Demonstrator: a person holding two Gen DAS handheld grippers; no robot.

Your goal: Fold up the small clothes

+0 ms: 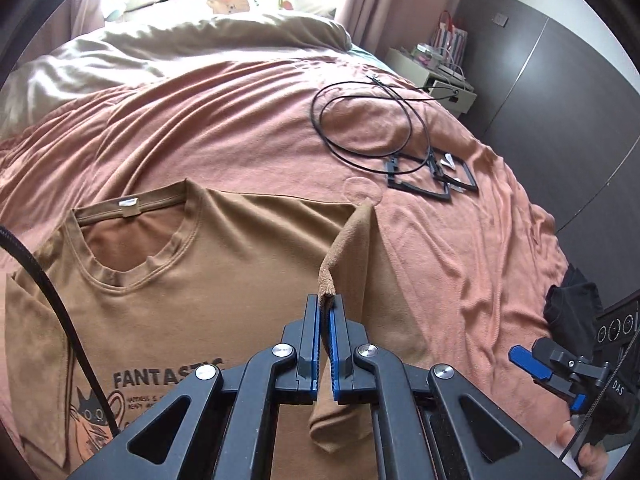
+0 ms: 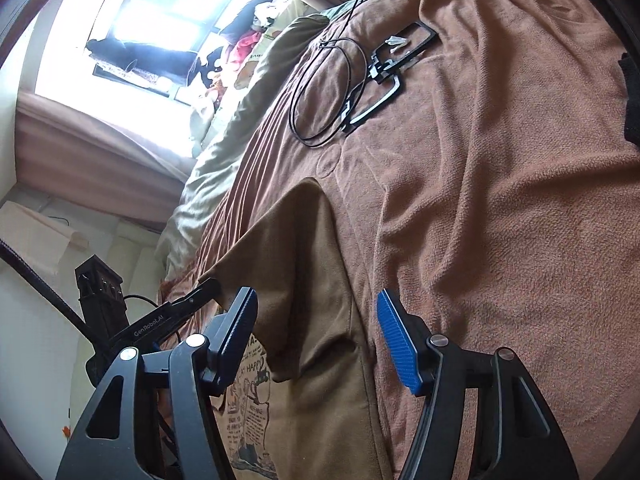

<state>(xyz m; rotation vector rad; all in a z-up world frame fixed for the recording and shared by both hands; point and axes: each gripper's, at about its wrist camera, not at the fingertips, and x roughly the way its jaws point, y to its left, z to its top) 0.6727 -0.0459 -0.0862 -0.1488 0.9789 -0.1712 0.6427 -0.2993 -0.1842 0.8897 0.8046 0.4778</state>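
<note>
A brown T-shirt (image 1: 224, 264) lies face up on the bed's salmon-pink blanket (image 1: 248, 128), its neckline toward the pillows and its cat print with the word "FANTASTIC" still showing, so the folding looks to be only at its first move. The left gripper (image 1: 325, 344) has its blue pads pressed together on the edge of the shirt's sleeve (image 1: 344, 256), and the cloth rises from the bed in a taut ridge up to the jaws, lifted over the body of the shirt. The right gripper (image 2: 316, 336) hangs over the shirt's side edge with its fingers spread and nothing between them; the cloth lies below, not touched as far as I can see. No crease is laid down flat yet: to my eye the raised sleeve still has to be carried across and dropped, the other side brought in to match, and the hem folded up. Farther up the bed, well apart from the shirt, sit a looped black cable (image 1: 368, 124) and two black frames (image 1: 432, 178), clear of the work.
</note>
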